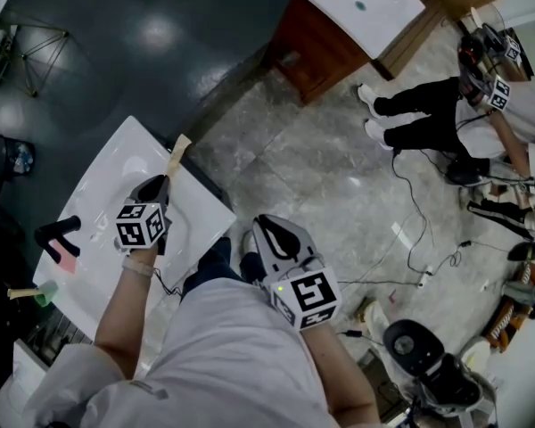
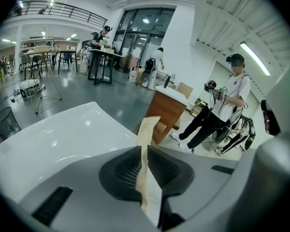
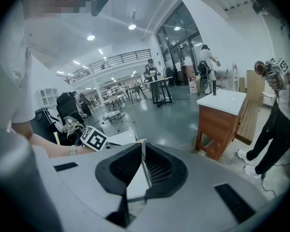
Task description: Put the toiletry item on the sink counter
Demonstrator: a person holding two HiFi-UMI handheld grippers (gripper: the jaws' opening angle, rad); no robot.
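Observation:
The toiletry item [image 1: 177, 152] is a flat tan paper-wrapped strip. My left gripper [image 1: 166, 182] is shut on it above the near right edge of the white sink counter [image 1: 107, 163], and the strip sticks out past the fingertips. In the left gripper view the strip [image 2: 146, 144] stands upright between the jaws of the left gripper [image 2: 144, 148], with the counter top [image 2: 63, 134] behind it. My right gripper [image 1: 264, 224] hangs off the counter above the floor, near my knees. In its own view the right gripper [image 3: 142, 144] is shut with nothing held.
A black faucet [image 1: 57, 232], a pink item [image 1: 65, 259] and a green wooden-handled item [image 1: 36, 292] sit at the counter's left. A second wood cabinet with a white top [image 1: 357, 5] stands beyond. Another person [image 1: 441, 110] with grippers stands right, cables [image 1: 410, 239] on the floor.

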